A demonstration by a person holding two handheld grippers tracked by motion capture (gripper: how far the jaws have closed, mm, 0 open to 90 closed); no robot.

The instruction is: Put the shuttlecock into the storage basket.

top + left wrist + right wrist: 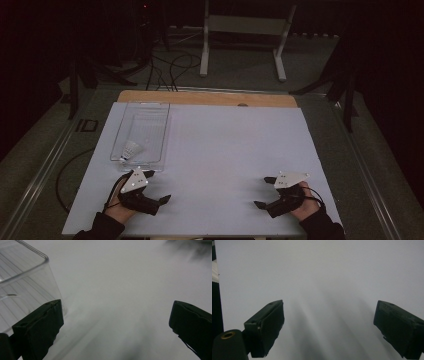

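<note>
Resting: two tongs, one shuttlecock (132, 149).

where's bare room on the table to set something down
Most of the white table is bare: the whole stretch right of the clear tray, from the far wooden edge to the two grippers. It is tight only at the near left, where the left gripper sits by the tray holding a shuttlecock.

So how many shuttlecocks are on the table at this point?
1. The shuttlecock lies inside the clear tray, near its front end, just ahead of the left gripper. No others visible.
</note>
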